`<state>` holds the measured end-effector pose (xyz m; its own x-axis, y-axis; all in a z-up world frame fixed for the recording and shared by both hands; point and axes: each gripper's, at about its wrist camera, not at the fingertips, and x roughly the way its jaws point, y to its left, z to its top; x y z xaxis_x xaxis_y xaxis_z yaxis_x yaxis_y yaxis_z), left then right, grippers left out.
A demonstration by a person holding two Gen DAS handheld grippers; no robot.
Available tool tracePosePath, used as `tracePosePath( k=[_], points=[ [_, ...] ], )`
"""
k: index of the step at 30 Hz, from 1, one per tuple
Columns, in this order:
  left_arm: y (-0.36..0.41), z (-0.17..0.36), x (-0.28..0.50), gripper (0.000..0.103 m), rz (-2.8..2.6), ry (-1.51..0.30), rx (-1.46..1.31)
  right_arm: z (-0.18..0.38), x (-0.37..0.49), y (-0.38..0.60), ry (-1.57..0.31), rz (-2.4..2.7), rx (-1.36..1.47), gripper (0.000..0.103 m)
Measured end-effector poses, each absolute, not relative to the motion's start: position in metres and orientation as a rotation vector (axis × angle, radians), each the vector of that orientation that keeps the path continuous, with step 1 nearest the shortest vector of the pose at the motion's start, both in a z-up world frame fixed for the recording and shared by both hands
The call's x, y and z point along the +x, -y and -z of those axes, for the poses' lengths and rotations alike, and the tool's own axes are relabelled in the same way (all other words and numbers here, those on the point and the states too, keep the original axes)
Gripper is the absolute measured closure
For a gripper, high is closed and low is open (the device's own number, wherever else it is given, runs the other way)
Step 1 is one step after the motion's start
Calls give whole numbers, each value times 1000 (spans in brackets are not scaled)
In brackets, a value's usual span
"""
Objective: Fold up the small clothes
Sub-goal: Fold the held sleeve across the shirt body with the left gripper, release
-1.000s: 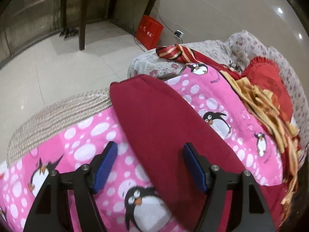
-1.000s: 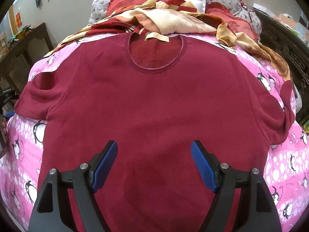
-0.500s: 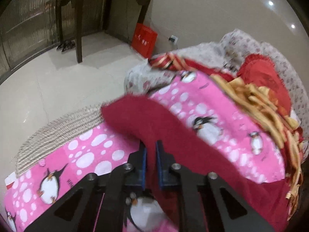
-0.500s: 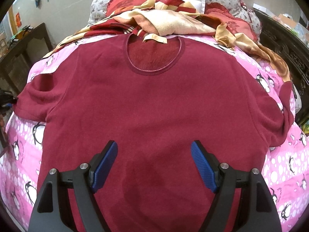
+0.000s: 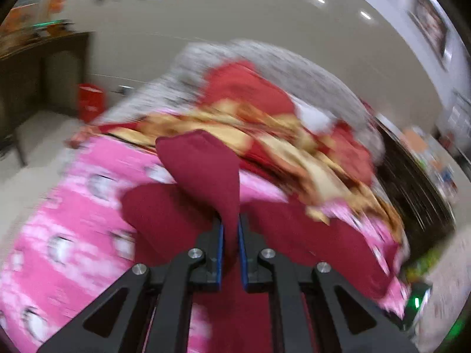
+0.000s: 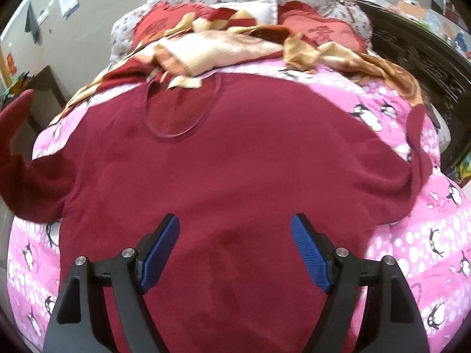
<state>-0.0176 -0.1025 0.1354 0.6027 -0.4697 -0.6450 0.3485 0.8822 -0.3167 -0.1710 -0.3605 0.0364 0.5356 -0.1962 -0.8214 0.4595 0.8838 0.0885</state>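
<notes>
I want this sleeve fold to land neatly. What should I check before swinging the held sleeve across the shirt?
1. Left gripper clamped on the sleeve: ok, cloth pinched between shut pads.
2. Sleeve lifted off the pink penguin sheet: ok, it stands raised at the picture's left edge in the right wrist view.
3. Maroon shirt body flat: ok, mostly smooth.
4. Right gripper free: ok, open above the lower shirt, holding nothing.
5. Collar clear: not ok, the gold and red blanket overlaps the neckline.
6. Other sleeve flat: not ok, it curls upward.

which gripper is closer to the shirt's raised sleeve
Left. The left gripper is shut on the sleeve, lifting it; the right gripper hangs open over the shirt's lower middle.
</notes>
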Motion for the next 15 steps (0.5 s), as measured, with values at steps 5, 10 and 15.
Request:
tracePosePath(
  k=[5, 10, 15],
  points=[
    [191, -83, -53, 94, 635, -901, -65, -42, -189, 390, -911, 465, 357, 9],
    [237, -33, -85, 76, 745, -1002, 68, -38, -207, 418, -899, 500, 452, 9],
    [201, -56, -107, 31, 787, -913, 79, -44, -205, 418, -860, 428, 450, 9]
  ],
)
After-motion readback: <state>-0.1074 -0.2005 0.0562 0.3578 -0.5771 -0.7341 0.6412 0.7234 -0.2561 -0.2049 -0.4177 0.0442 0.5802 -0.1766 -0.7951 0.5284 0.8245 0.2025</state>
